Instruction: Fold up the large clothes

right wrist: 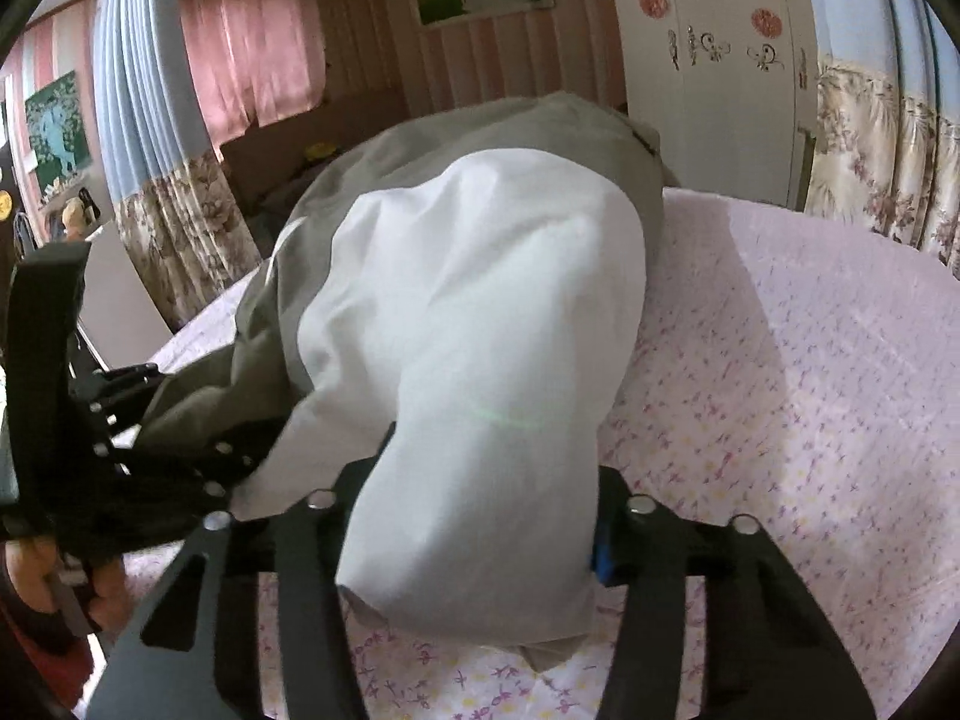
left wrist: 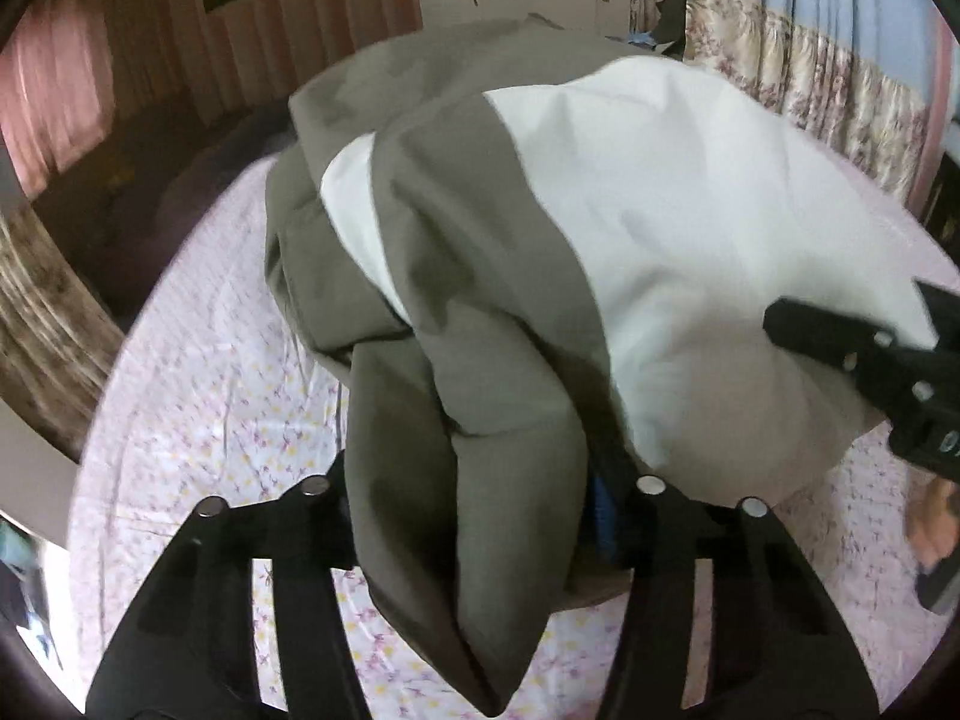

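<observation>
A large garment lies bunched on the bed, olive-grey outside (left wrist: 468,252) with a white lining (left wrist: 690,210). My left gripper (left wrist: 480,510) is shut on a thick fold of its olive-grey cloth, which hangs down between the fingers. My right gripper (right wrist: 474,516) is shut on a fold of the white lining (right wrist: 480,330), lifted off the sheet. The right gripper also shows in the left wrist view (left wrist: 870,372) at the right edge, and the left gripper shows in the right wrist view (right wrist: 180,456) at the left. The fingertips are hidden by cloth.
The bed has a pink floral sheet (right wrist: 810,360). A wooden headboard (left wrist: 42,312) is at the left. Pink curtains (right wrist: 252,60), flowered drapes (left wrist: 840,90) and a white wardrobe (right wrist: 720,60) stand behind the bed.
</observation>
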`<state>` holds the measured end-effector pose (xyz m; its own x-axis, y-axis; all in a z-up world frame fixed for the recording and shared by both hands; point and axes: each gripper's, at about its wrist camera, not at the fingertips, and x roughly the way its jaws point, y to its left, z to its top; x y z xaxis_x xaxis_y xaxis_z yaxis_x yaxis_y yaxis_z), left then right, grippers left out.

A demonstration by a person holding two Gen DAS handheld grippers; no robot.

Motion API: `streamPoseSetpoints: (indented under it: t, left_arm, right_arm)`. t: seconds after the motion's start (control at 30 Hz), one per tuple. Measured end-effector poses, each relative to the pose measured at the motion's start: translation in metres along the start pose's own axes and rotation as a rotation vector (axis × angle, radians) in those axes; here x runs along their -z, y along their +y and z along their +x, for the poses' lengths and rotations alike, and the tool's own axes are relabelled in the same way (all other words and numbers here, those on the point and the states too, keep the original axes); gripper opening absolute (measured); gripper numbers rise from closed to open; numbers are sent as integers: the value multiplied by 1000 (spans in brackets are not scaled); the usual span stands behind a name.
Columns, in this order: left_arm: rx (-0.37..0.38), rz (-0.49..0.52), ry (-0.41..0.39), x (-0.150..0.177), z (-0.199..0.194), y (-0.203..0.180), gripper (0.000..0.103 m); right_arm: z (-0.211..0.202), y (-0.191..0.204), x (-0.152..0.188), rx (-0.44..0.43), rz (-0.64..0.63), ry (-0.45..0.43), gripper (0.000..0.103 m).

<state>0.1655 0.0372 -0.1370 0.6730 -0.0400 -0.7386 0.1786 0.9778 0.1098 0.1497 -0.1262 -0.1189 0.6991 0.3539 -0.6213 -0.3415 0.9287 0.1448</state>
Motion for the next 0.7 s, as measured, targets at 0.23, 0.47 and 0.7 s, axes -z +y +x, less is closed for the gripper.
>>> streamPoseSetpoints:
  t: [0.23, 0.47, 0.7]
  left_arm:
    - [-2, 44, -58, -19, -12, -59, 46]
    - [127, 171, -115, -48, -24, -150, 48]
    - [120, 226, -66, -50, -6, -191, 80]
  right_arm:
    - [-54, -35, 0, 100, -31, -117, 40]
    - [-112, -110, 12, 234, -20, -113, 40]
    - [-106, -163, 36, 234, 66, 52, 49]
